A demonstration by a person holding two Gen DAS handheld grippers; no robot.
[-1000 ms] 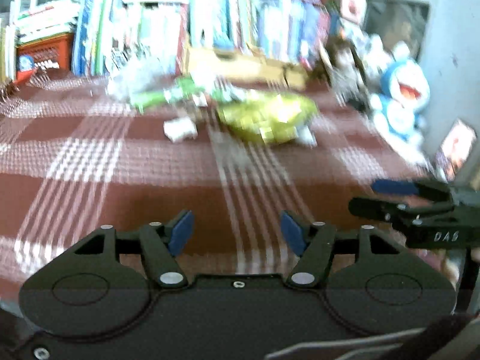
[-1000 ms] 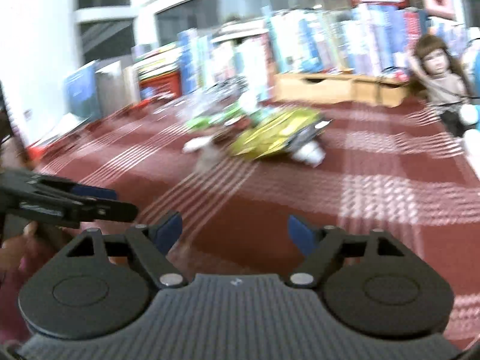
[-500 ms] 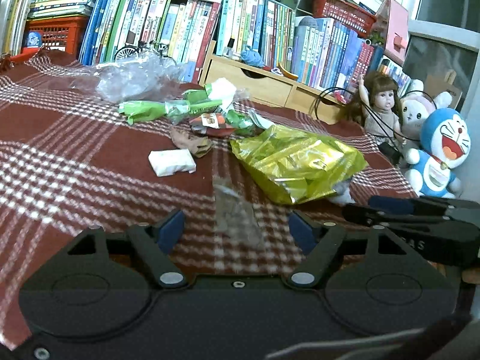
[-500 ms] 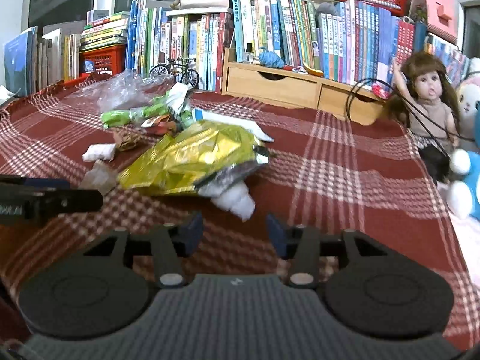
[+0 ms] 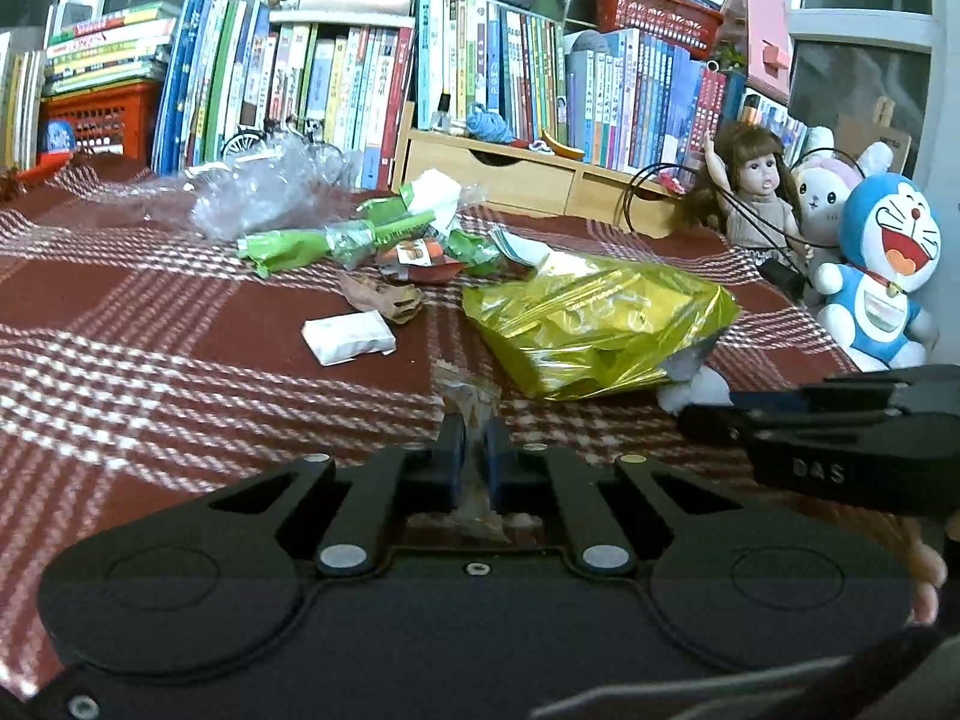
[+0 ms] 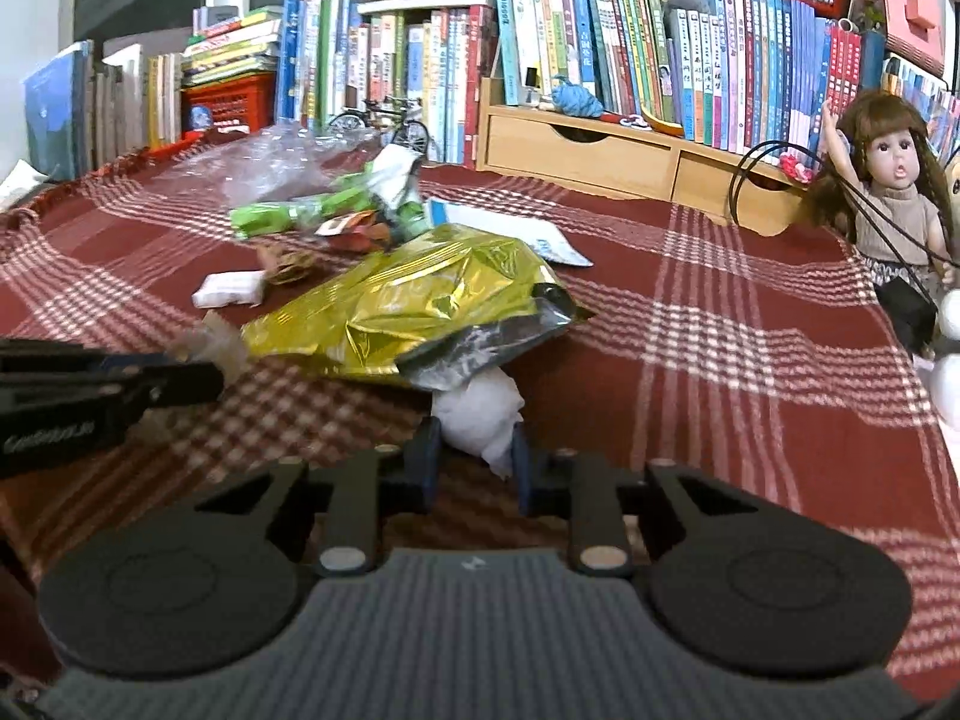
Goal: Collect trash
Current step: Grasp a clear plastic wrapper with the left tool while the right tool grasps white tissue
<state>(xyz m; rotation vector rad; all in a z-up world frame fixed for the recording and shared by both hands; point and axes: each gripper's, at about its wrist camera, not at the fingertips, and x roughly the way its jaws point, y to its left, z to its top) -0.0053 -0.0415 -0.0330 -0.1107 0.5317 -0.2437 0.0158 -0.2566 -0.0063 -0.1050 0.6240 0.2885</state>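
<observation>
Two grabs at once: my left gripper (image 5: 474, 456) pinches a clear wrapper (image 5: 465, 402) low against the cloth (image 5: 150, 312) — my right gripper (image 6: 474, 462) clamps a white wad (image 6: 480, 414) under the yellow bag (image 6: 414, 306), easiest edge pieces first.

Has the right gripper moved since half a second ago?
Yes. The right gripper has moved forward toward the gold bag, its jaws now closing around the white wad.

Both grippers' fingers (image 5: 451, 459) nearly closed, low.
</observation>
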